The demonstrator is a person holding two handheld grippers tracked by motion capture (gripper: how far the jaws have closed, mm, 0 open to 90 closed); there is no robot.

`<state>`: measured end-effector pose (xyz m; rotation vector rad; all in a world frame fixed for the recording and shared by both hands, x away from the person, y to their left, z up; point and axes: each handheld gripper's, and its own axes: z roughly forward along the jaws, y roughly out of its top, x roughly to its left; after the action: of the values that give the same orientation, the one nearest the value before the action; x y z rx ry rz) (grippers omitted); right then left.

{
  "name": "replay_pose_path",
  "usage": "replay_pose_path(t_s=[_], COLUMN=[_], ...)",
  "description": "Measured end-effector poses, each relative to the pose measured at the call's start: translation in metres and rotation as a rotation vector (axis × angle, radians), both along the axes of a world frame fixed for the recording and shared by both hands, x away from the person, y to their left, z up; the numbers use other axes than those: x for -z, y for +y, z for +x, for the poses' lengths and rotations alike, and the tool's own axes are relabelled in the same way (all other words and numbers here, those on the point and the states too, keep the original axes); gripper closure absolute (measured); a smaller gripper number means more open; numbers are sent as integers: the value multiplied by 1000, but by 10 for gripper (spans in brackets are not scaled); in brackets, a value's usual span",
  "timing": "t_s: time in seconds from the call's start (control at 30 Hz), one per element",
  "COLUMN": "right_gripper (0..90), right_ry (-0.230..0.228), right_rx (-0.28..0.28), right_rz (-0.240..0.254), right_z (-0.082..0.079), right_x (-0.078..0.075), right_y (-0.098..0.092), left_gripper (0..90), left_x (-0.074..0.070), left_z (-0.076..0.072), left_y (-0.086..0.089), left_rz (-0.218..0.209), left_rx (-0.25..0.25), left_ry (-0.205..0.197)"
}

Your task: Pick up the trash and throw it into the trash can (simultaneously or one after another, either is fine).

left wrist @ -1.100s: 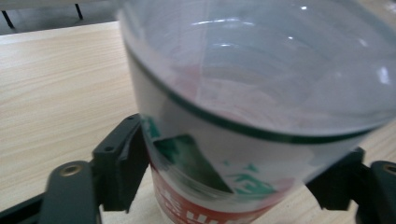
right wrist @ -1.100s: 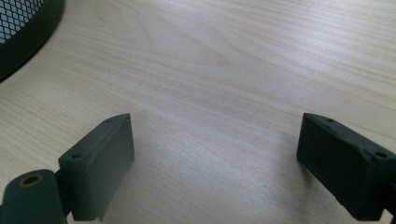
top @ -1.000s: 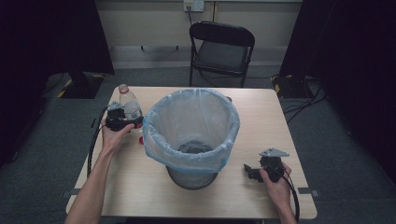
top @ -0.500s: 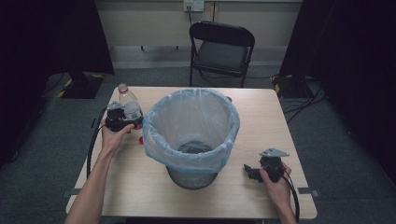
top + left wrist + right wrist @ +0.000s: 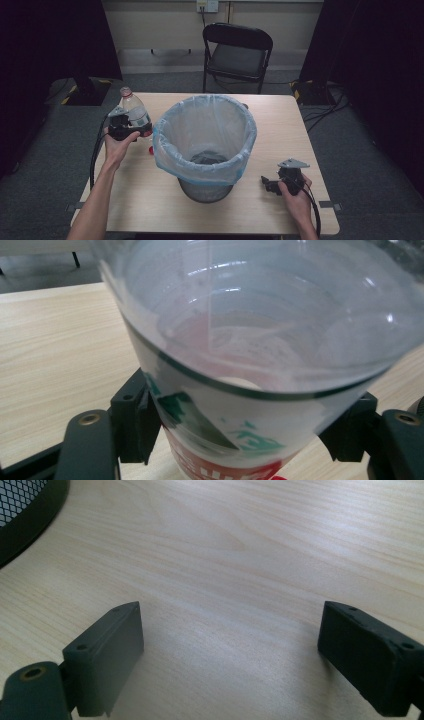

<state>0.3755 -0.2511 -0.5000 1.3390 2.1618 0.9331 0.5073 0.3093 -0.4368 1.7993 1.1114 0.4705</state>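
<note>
left gripper (image 5: 131,131) clamps clear plastic bottle (image 5: 133,111) low on label, near left edge of table (image 5: 280,115), beside lined bin (image 5: 205,145). right gripper (image 5: 232,655) wide, empty. risk: thin wall buckles, bottle slips, misses rim.

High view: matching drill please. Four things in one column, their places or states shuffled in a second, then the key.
Things:
1. plastic bottle
2. mesh bin
3. right gripper
4. folding chair

States or places:
A. jaws apart with bare table between them
B. on the floor beyond the far edge of the table
C. clamped between the jaws of the left gripper
D. mid-table, lined with a pale blue bag

Pairs: 1-C, 2-D, 3-A, 4-B
</note>
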Motion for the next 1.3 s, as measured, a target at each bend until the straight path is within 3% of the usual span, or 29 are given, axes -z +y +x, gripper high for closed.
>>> replay_pose_path(t_s=[0.13, 0.3, 0.4, 0.47, 0.97, 1.13, 1.3], right_gripper=[101, 101, 101, 101, 101, 101, 101], right_ry=[0, 0, 0, 0, 2, 0, 2], right_rx=[0, 0, 0, 0, 1, 0, 1], right_rz=[0, 0, 0, 0, 1, 0, 1], right_z=[0, 0, 0, 0, 0, 0, 0], right_x=[0, 0, 0, 0, 0, 0, 0], right_y=[0, 0, 0, 0, 0, 0, 0], left_gripper=[298, 299, 299, 299, 300, 301, 301], left_x=[0, -5, -12, -15, -38, -59, -71], left_z=[-1, -4, -8, -10, -25, -31, -34], left_y=[0, -2, 1, 3, -2, -9, -13], left_rz=[-18, -31, -87, -102, -149, -153, -162], left_rx=[3, 15, 17, 20, 62, 106, 116], left_ry=[22, 12, -9, -25, -88, -127, -155])
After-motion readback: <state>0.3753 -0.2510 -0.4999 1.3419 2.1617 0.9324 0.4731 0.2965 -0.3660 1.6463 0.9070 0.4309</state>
